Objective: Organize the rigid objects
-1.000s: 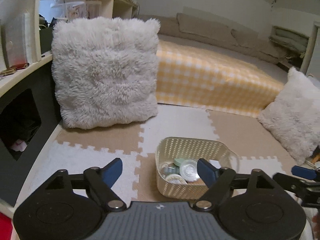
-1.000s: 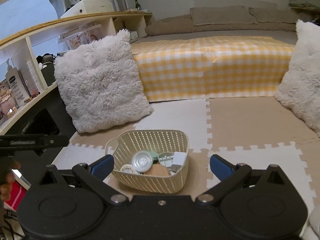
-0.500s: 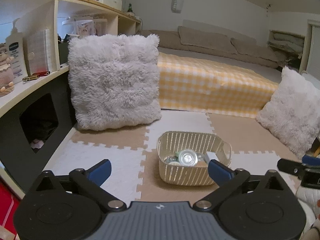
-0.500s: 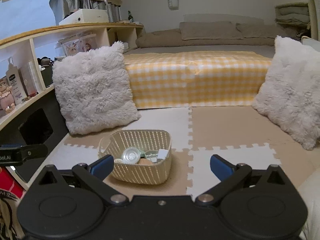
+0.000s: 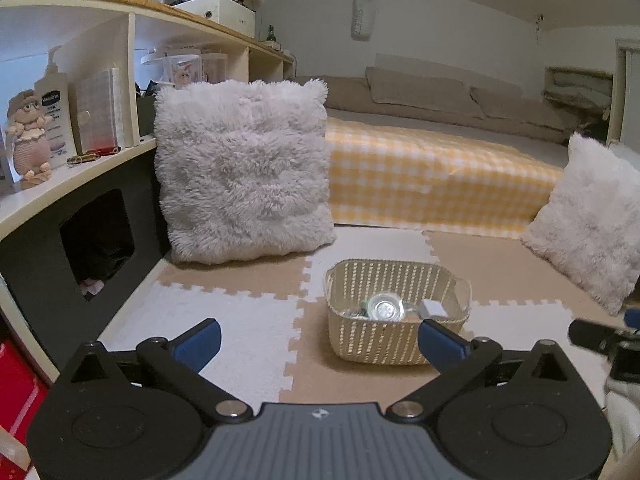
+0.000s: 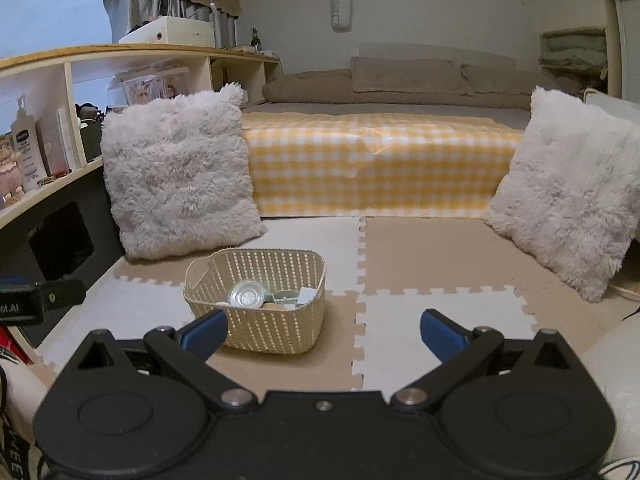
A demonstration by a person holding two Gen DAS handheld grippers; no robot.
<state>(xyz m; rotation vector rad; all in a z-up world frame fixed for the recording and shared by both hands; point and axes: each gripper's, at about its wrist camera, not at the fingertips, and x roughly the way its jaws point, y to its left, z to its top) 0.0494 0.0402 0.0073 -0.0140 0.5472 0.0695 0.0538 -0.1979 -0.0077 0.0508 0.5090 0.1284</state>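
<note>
Left gripper (image 5: 318, 340): spread wide, nothing between its blue fingers (image 5: 198, 338), held above the mat.
Right gripper (image 6: 322, 330): also wide open and empty, above the mat.
Basket (image 5: 396, 344): cream, slatted, standing on the foam mat (image 5: 224, 320); in the left wrist view it sits ahead and toward the right finger, whose tip overlaps its front right corner in the picture. In the right wrist view the basket (image 6: 260, 320) is ahead and to the left, behind the left finger tip.
Basket contents: a round clear lid (image 5: 385, 309) on top, a small white box (image 5: 434, 308) at the right, greenish pieces under them; too small to name further.
Surroundings: fluffy pillow (image 5: 244, 168) behind the basket against the shelf (image 5: 72, 168); yellow checked bed (image 6: 376, 160) beyond; second pillow (image 6: 568, 196) at the right.
</note>
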